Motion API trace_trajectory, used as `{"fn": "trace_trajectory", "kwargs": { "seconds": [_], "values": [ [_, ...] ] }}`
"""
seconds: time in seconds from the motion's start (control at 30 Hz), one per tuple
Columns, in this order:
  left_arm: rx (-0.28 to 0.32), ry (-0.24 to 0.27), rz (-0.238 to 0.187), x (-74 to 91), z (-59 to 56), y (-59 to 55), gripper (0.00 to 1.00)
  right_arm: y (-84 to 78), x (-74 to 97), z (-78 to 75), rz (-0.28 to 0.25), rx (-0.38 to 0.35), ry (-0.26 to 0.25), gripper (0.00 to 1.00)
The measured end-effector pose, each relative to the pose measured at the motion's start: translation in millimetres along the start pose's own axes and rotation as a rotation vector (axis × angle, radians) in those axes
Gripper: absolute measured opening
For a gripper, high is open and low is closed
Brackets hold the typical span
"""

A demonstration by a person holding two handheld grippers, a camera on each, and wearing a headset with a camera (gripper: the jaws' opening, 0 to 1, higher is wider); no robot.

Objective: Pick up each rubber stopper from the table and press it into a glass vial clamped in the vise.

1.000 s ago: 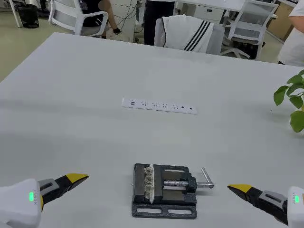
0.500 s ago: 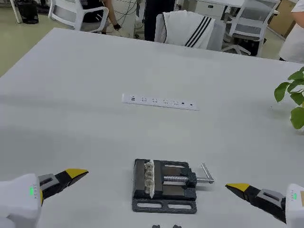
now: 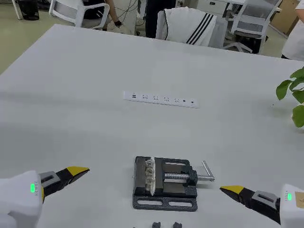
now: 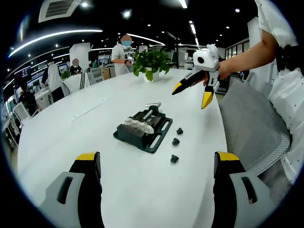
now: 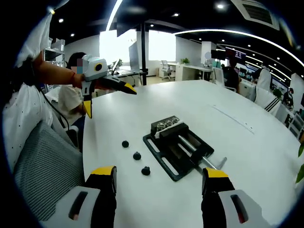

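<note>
readable text: none | power strip [image 3: 159,99]: markings too small to make out

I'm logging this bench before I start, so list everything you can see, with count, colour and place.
table: one, white, under everything
vise: one, black, near edge, centre
vials: three, clear, clamped in the vise
stoppers: three, black, on the table between the vise and the person
power strip: one, white, mid-table beyond the vise
plant: one, green, right table edge
chairs: several, white, past the far edge
people: a few, light tops, background
left gripper: one, white, black jaws with yellow tips, open, left of the vise
right gripper: one, same colours, open, right of the vise
</note>
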State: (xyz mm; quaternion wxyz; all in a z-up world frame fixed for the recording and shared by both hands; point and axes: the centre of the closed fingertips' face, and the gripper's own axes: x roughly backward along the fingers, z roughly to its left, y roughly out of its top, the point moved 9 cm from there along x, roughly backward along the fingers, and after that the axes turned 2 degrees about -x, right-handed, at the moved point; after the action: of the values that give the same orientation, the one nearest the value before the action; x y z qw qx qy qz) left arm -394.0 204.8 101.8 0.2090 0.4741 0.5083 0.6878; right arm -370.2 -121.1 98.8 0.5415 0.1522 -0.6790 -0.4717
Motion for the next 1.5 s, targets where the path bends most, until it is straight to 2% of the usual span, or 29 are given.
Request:
{"fn": "trace_trajectory", "kwargs": {
  "seconds": [0.7,0.97,1.5],
  "values": [
    [0.007,-0.005,-0.002,0.3,-0.8,-1.1,0.99,-9.5,-29.0,19.5,0.031,-0.058,0.016,0.42],
    [0.009,-0.012,0.002,-1.1,-1.1,-1.3,0.98,-15.4,-42.3,25.0,0.038,-0.083,-0.01,0.26],
    [0.017,-0.019,-0.001,-4.6,0.1,-2.2,0.98,-29.4,-65.8,30.2,0.066,-0.118,-0.025,0.16]
  ]
}}
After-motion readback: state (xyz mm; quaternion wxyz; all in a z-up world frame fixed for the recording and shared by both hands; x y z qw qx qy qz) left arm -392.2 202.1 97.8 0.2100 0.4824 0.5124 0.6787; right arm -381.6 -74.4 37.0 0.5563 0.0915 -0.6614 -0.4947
